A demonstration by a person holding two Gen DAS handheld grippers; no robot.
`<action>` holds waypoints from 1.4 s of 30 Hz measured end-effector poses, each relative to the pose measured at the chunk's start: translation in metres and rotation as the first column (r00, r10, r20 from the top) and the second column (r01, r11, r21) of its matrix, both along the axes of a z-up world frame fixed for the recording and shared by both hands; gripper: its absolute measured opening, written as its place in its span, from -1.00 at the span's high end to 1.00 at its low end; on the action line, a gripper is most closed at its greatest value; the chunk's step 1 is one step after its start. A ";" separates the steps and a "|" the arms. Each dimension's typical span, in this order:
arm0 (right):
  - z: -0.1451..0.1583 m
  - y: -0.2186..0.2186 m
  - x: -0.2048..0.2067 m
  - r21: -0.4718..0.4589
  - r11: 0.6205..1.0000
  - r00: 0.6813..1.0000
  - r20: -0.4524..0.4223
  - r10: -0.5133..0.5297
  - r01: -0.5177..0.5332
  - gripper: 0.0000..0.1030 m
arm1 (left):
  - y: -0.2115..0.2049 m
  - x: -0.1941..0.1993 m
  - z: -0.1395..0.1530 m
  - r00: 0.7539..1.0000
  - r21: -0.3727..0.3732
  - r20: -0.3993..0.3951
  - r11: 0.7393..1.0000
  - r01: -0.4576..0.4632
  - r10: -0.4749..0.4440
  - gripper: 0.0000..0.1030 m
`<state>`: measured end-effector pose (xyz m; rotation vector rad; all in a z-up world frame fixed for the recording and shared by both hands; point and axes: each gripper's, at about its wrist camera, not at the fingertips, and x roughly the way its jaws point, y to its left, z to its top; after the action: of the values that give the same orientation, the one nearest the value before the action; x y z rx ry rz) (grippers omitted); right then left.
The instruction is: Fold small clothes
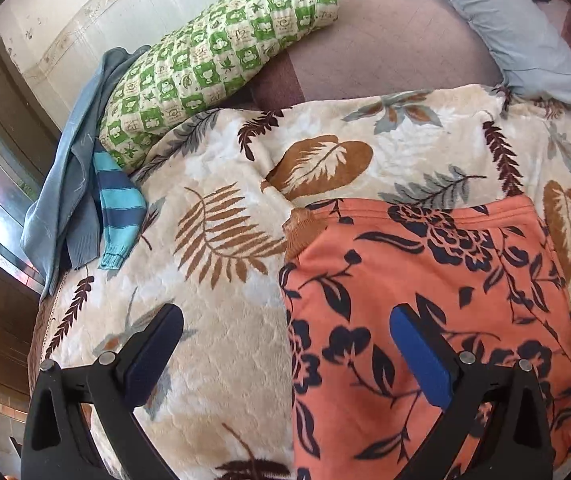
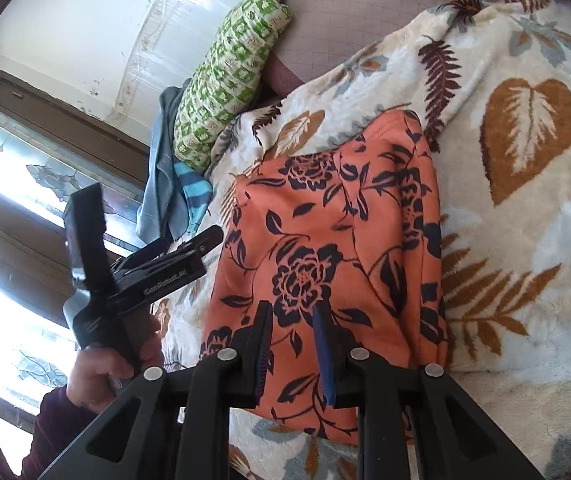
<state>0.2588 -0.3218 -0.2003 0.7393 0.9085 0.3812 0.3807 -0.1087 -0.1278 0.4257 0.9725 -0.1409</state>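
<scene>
An orange garment with a dark floral print lies folded flat on a cream leaf-patterned blanket. My left gripper is open wide above the garment's left edge, holding nothing. In the right wrist view the same garment lies under my right gripper, whose jaws stand a narrow gap apart just over the cloth, with nothing between them. The left gripper also shows there, held in a hand at the garment's left side.
A green checked pillow lies at the far left of the bed. Blue and striped clothes are piled beside it at the bed's edge. A light blue pillow lies at the back right. A window is on the left.
</scene>
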 end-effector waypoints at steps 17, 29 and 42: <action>-0.009 -0.003 0.021 -0.048 0.999 0.999 -0.042 0.004 -0.006 0.54 | -0.009 0.050 -0.050 0.992 0.036 -0.071 0.994 -0.102 0.104 -1.00; 0.019 0.000 -0.006 -0.174 0.980 0.991 0.112 -0.076 0.095 0.54 | 0.018 -0.080 0.075 0.961 -0.075 0.258 0.994 -0.078 0.095 -1.00; 0.050 0.022 -0.045 -0.327 0.922 0.949 0.296 -0.108 0.207 0.54 | 0.074 -0.162 0.153 0.875 -0.166 0.444 0.978 -0.128 0.190 -1.00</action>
<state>0.2141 -0.3002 -0.1504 0.4090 0.6260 0.1603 0.2187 -0.0343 0.0248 0.2372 0.5218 0.0471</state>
